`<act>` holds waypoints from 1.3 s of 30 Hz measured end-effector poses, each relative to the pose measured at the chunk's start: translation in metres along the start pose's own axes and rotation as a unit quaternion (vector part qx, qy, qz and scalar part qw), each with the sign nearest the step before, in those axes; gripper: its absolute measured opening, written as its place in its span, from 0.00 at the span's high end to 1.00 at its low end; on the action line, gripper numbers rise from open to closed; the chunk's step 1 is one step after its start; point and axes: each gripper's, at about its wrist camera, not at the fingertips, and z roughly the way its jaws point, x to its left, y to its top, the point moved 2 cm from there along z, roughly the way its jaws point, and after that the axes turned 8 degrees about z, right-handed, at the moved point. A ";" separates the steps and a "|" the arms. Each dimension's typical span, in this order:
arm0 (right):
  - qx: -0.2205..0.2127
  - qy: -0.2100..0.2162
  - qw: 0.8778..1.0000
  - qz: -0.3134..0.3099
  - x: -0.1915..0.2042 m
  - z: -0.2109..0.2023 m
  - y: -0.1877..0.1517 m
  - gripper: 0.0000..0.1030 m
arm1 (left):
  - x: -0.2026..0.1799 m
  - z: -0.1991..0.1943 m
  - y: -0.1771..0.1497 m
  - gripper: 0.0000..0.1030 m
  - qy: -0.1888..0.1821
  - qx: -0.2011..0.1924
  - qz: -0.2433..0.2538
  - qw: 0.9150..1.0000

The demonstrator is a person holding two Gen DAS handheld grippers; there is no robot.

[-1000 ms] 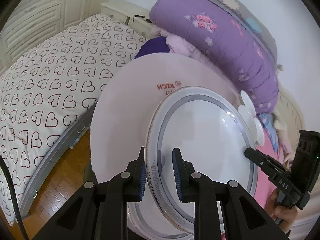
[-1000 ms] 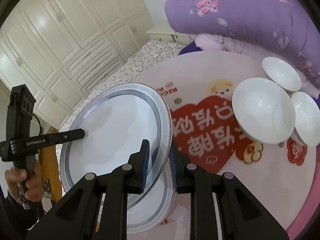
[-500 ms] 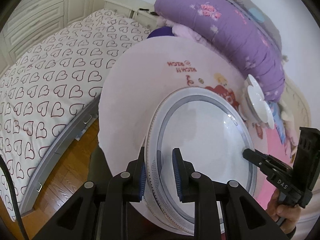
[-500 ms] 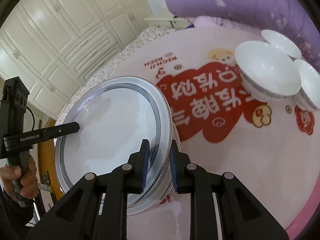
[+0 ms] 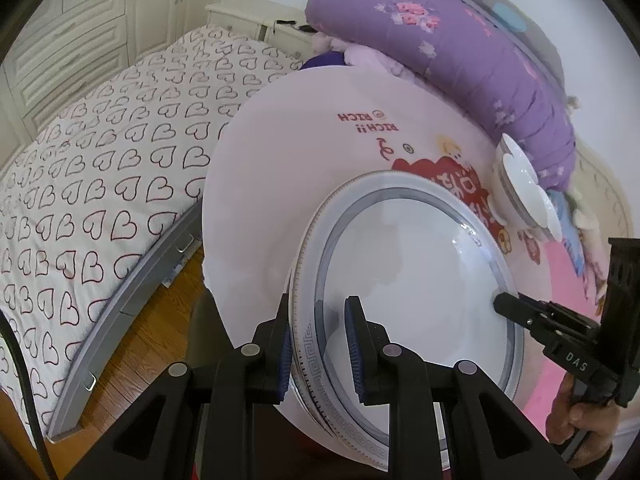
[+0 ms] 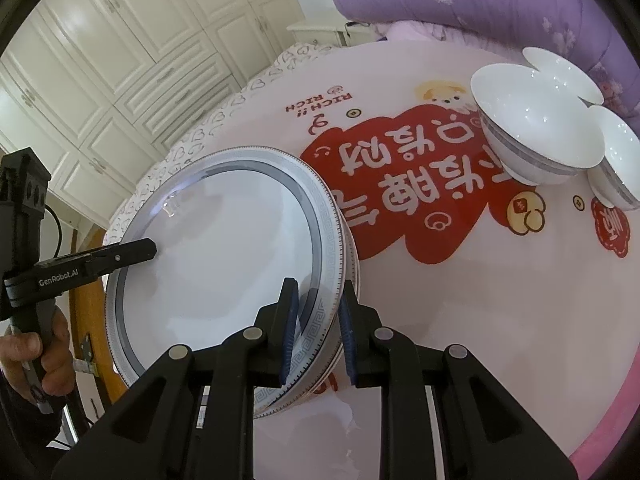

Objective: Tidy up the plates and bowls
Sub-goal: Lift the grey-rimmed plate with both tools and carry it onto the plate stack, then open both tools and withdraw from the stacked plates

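A large white plate (image 6: 224, 248) with a grey ring and a key-pattern rim is held over the near left part of the round table (image 6: 440, 340). My right gripper (image 6: 318, 292) is shut on its right rim. Across it, my left gripper (image 5: 318, 320) is shut on the opposite rim. Each gripper shows in the other's view, the left gripper (image 6: 132, 252) and the right gripper (image 5: 504, 304). A second matching plate (image 6: 354, 264) lies right under the held one; contact between them cannot be told. Three white bowls stand at the far right, a large bowl (image 6: 536, 136) in front.
A small bowl (image 6: 560, 72) and another bowl (image 6: 616, 148) flank the large one. A rolled purple quilt (image 5: 460, 40) lies behind the table. A bed with heart-print sheets (image 5: 100, 160) and wood floor (image 5: 140, 340) are to the left, white wardrobes (image 6: 100, 60) beyond.
Both grippers have come down with the plate, closer to the table top and to the plate beneath. Their grip on the rim is unchanged.
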 end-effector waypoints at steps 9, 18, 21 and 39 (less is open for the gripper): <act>-0.001 -0.008 1.000 -0.001 -0.001 -0.001 -0.001 0.80 | -0.007 0.002 -0.012 0.82 0.014 -0.008 0.024 1.000; -0.005 -0.018 1.000 -0.004 0.001 -0.002 -0.005 0.79 | -0.016 0.004 -0.018 0.79 0.038 -0.018 0.048 0.998; 0.001 -0.022 1.000 -0.001 -0.002 0.002 -0.008 0.79 | -0.022 0.006 -0.020 0.80 0.050 -0.019 0.058 0.997; -0.006 -0.043 0.999 -0.008 0.003 0.005 -0.013 0.76 | -0.025 0.012 -0.023 0.77 0.075 -0.026 0.071 0.994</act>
